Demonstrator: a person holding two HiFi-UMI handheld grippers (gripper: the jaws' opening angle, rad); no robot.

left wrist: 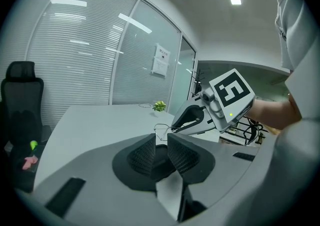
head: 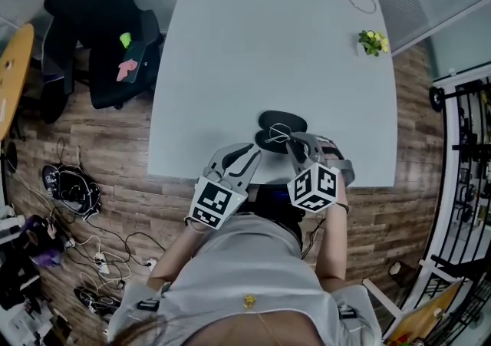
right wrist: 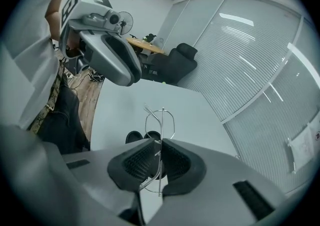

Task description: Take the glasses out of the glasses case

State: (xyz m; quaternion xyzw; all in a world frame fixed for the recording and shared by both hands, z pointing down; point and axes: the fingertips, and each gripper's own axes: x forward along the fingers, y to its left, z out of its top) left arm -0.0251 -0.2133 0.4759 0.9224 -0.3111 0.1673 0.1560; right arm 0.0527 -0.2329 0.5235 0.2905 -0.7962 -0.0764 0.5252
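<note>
No words or numbers can be read anywhere. In the left gripper view a white paper sheet (left wrist: 161, 61) hangs on the glass wall at twelve o'clock, its print too small to make out. At three o'clock, the cube (left wrist: 231, 91) on the right gripper (left wrist: 172, 129) bears a black-and-white square marker, perhaps resembling a 5.

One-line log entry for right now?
left gripper: shut on open glasses case on table | right gripper: shut on glasses, clear of case | step: glasses out
</note>
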